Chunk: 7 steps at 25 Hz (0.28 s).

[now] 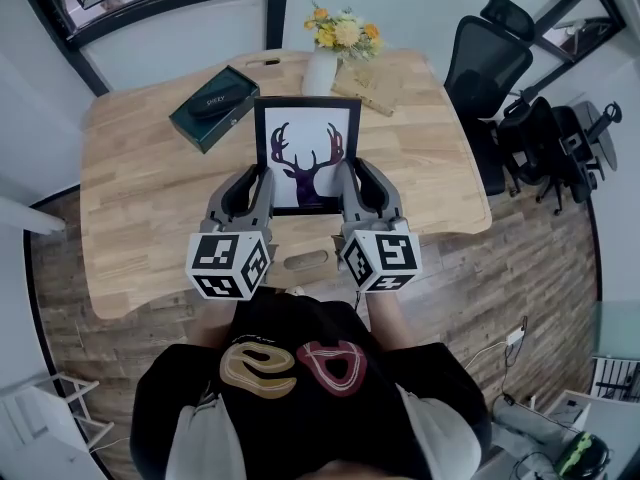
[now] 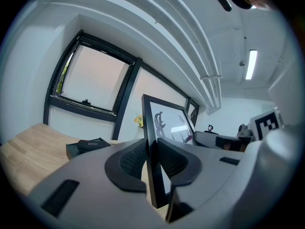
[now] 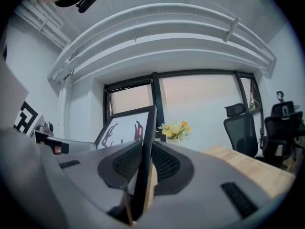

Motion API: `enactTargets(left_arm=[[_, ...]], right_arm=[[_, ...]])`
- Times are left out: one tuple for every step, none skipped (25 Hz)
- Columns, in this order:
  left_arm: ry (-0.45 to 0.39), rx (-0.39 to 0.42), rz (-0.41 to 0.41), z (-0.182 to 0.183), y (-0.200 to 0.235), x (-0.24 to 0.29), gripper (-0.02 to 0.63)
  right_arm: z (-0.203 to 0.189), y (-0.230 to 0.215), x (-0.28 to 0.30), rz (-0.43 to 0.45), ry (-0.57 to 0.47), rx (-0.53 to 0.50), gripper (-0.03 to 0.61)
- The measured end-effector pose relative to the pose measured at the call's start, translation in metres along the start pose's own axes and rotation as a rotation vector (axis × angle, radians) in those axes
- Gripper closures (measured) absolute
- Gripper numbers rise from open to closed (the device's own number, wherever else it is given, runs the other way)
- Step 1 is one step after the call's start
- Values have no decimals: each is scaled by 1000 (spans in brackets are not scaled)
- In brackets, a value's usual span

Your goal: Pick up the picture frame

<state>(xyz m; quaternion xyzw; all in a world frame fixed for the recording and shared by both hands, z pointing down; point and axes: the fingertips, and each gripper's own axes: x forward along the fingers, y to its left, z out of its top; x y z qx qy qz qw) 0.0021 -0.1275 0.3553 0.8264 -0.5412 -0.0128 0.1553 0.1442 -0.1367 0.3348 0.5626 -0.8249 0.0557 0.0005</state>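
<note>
The picture frame (image 1: 307,154) is black-edged, with a dark antlered deer head on white. It is held upright over the wooden table (image 1: 140,208), in front of me. My left gripper (image 1: 262,184) is shut on the frame's left edge (image 2: 151,151). My right gripper (image 1: 343,180) is shut on the frame's right edge (image 3: 144,147). In both gripper views the thin black edge sits clamped between the ribbed pads. The frame's lower part is hidden behind the gripper bodies.
A dark green box (image 1: 214,107) with a black case on it lies at the table's back left. A white vase of yellow flowers (image 1: 330,51) and a wooden board (image 1: 368,88) stand behind the frame. Black office chairs (image 1: 495,78) stand to the right.
</note>
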Motion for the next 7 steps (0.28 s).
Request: enactTargets(left_arm=[[0, 1, -1, 1, 0, 1, 532], [0, 2, -3, 1, 0, 2, 532], [0, 2, -4, 2, 0, 3, 532], [0, 3, -5, 2, 1, 4, 534], [0, 3, -6, 3, 1, 5, 533], [0, 4, -7, 4, 1, 6, 532], [0, 4, -8, 4, 1, 7, 532]], right_arm=[[1, -1, 1, -1, -1, -1, 505], [1, -1, 2, -2, -3, -1, 505], [2, -1, 2, -3, -3, 0, 505], [2, -2, 3, -4, -4, 0, 505], [2, -2, 3, -5, -4, 0, 505], [3, -3, 4, -6, -5, 1, 505], [3, -3, 5, -6, -5, 1, 505]])
